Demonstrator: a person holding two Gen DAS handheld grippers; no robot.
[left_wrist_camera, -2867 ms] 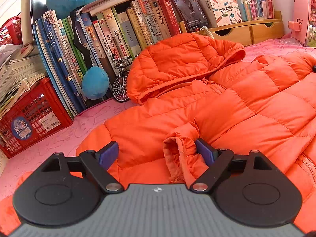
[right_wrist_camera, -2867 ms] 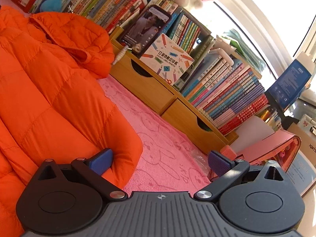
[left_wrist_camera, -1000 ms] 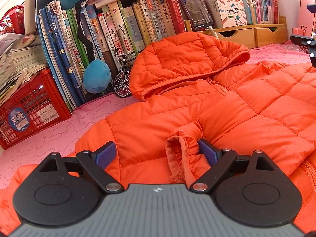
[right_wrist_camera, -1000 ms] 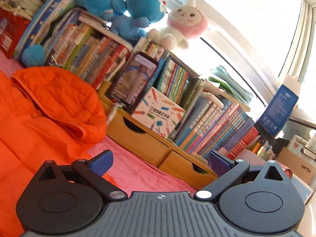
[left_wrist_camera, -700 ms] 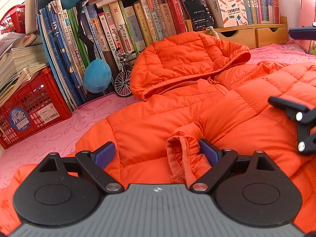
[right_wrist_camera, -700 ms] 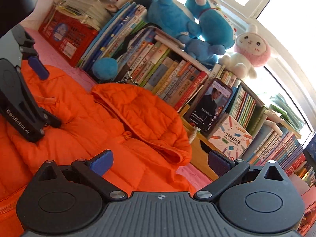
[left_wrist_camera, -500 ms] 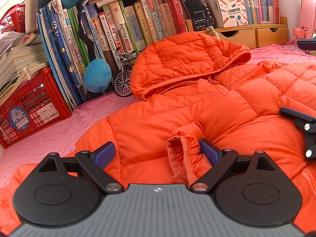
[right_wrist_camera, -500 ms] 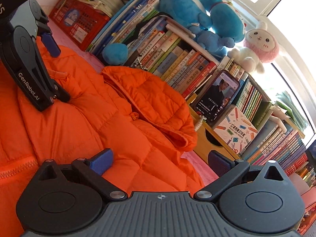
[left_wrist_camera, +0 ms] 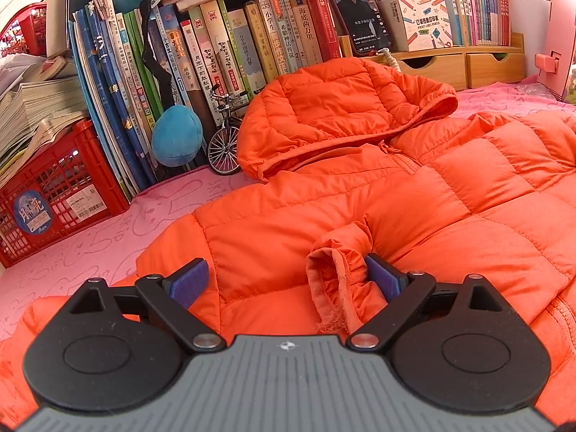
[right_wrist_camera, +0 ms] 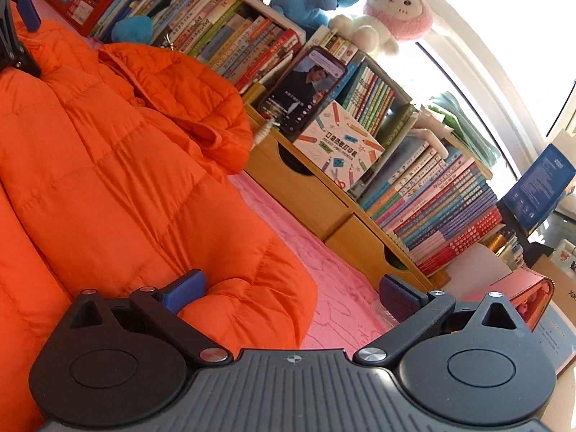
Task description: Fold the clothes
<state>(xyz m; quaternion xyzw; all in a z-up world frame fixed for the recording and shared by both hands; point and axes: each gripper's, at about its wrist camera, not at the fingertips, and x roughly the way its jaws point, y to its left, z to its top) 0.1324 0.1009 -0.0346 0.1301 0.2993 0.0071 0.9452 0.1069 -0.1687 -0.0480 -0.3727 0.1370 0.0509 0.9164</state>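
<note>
**Right gripper back down at the jacket's edge**

Half a second ago the right gripper (right_wrist_camera: 289, 289) was up over the puffy orange hooded jacket (left_wrist_camera: 360, 216); now it's low at the jacket's right edge, jaws wide apart, holding nothing, left pad touching the padding, right pad over the pink bunny-print cloth (right_wrist_camera: 324, 252). It's also gone from the left camera's view. The left gripper (left_wrist_camera: 288, 277) hasn't budged: wide open, with the rolled sleeve cuff (left_wrist_camera: 338, 270) sitting against its right pad, not clamped.

The jacket lies spread on the cloth, hood toward the books. The red plastic crate (left_wrist_camera: 54, 187) has stacked papers on top. The wooden drawer unit (right_wrist_camera: 324, 198) carries a propped phone (right_wrist_camera: 302, 90) and rows of books (left_wrist_camera: 234, 46).
</note>
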